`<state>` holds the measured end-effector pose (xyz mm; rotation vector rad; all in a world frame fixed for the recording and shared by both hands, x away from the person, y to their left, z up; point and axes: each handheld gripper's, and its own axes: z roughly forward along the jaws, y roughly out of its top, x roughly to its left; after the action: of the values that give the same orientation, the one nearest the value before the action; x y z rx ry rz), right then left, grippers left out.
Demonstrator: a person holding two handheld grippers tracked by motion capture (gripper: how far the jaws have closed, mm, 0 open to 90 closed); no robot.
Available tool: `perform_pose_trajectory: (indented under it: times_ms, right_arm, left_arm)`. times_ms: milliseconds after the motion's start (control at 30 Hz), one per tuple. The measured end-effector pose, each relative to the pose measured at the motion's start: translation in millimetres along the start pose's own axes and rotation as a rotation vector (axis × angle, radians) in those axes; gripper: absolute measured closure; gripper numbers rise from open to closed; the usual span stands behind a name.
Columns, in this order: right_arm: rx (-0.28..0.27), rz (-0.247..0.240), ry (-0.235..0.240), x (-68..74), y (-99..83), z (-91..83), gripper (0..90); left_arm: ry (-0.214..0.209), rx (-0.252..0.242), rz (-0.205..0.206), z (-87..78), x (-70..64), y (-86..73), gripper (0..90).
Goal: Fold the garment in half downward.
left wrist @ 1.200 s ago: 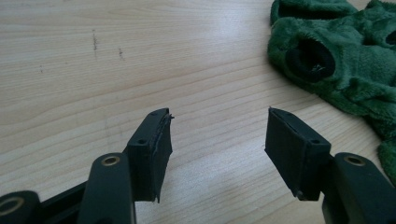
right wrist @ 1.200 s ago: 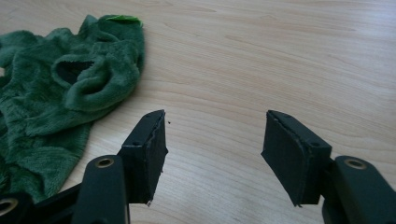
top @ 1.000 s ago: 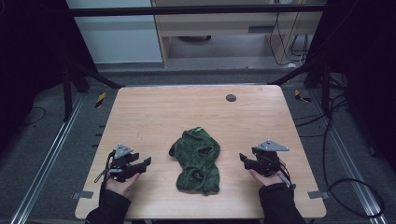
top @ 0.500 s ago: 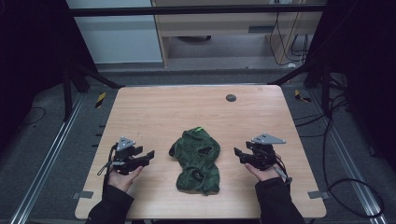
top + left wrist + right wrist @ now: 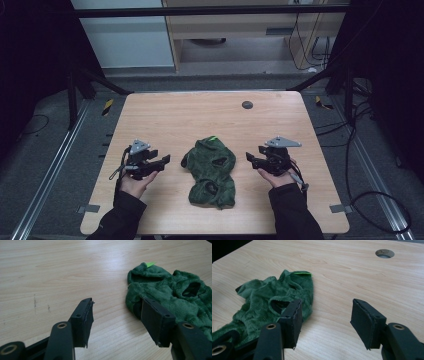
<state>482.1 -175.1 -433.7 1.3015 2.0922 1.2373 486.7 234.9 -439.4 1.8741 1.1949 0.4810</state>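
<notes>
High view: wooden table fills the middle of the frame, its far edge near the upper third, its near edge cut partly by the two sleeves at the bottom. A crumpled green fleece garment lies just below centre, closer to the near edge than the far one. Left gripper sits at centre left, right gripper at centre right; each is near the cloth, apart from it. Bare wood runs wide above the garment up to a round hole near the far edge, and out to both side edges.

Left gripper view: jaws stand wide apart, nothing between them but tabletop. The garment occupies the right of the frame; the right-hand jaw overlaps its edge, and contact cannot be judged. A bright green tag shows at its top.

Right gripper view: jaws also wide, bare wood between. The garment lies at left, partly hidden behind the left-hand jaw and cut off at the lower left corner. Its dark openings are probably sleeve or neck holes; hard to make out. The hole sits at upper right.
</notes>
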Motion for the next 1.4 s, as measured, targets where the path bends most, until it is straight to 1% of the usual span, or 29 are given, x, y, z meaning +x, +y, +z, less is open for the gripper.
perform_pose_trajectory:
  times_ms: [100, 233, 300, 467, 667, 700, 733, 967, 1033, 1067, 1133, 1267, 1300, 1400]
  right_arm:
    - [0.000, -0.006, 0.006, 1.8, 5.6, 4.6, 42.7]
    - [-0.001, -0.015, 0.009, 2.6, 10.8, 8.4, 42.8]
    - [0.001, -0.011, 0.010, 3.0, 12.0, 9.2, 42.7]
    - [0.007, -0.016, 0.019, 4.8, 17.7, 16.2, 42.9]
    - [0.014, -0.013, 0.026, 5.9, 20.3, 23.5, 43.0]
    - [0.013, -0.019, 0.025, 5.4, 21.1, 25.3, 43.0]
    - [0.016, -0.015, 0.027, 5.8, 21.6, 26.0, 43.1]
    - [0.023, -0.022, 0.028, 7.0, 24.5, 35.1, 43.2]
    - [0.028, -0.020, 0.028, 8.1, 25.3, 37.7, 43.3]
    - [0.027, -0.029, 0.027, 7.9, 25.7, 38.8, 43.3]
    - [0.030, -0.024, 0.029, 8.7, 27.1, 42.6, 43.6]
    - [0.037, -0.020, 0.030, 8.3, 26.9, 47.1, 43.9]
    - [0.040, -0.025, 0.027, 7.7, 26.5, 48.7, 44.0]
    - [0.048, -0.017, 0.027, 6.3, 26.1, 52.9, 44.4]
  left_arm:
    - [-0.006, -0.001, 0.004, 3.8, -1.2, 7.4, 42.6]
    - [-0.010, -0.001, 0.006, 7.3, -2.7, 11.4, 42.8]
    - [-0.012, 0.002, 0.007, 9.8, -4.2, 13.2, 42.9]
    - [-0.009, 0.007, 0.021, 17.0, -8.0, 18.1, 43.3]
    - [-0.017, 0.012, 0.024, 26.6, -12.3, 23.2, 43.3]
    - [-0.019, 0.011, 0.026, 27.5, -12.9, 23.6, 43.3]
    - [-0.020, 0.012, 0.027, 28.8, -13.8, 24.3, 43.4]
    - [-0.028, 0.015, 0.029, 39.5, -17.4, 30.0, 43.6]
    - [-0.029, 0.020, 0.032, 42.8, -18.3, 31.0, 43.6]
    - [-0.031, 0.024, 0.036, 44.2, -18.6, 31.5, 43.6]
    - [-0.037, 0.025, 0.039, 48.7, -19.7, 32.1, 43.9]
    - [-0.035, 0.035, 0.046, 53.4, -20.6, 32.7, 44.3]
    - [-0.036, 0.036, 0.047, 54.7, -20.8, 32.9, 44.4]
    - [-0.032, 0.039, 0.050, 58.0, -21.2, 34.1, 44.9]
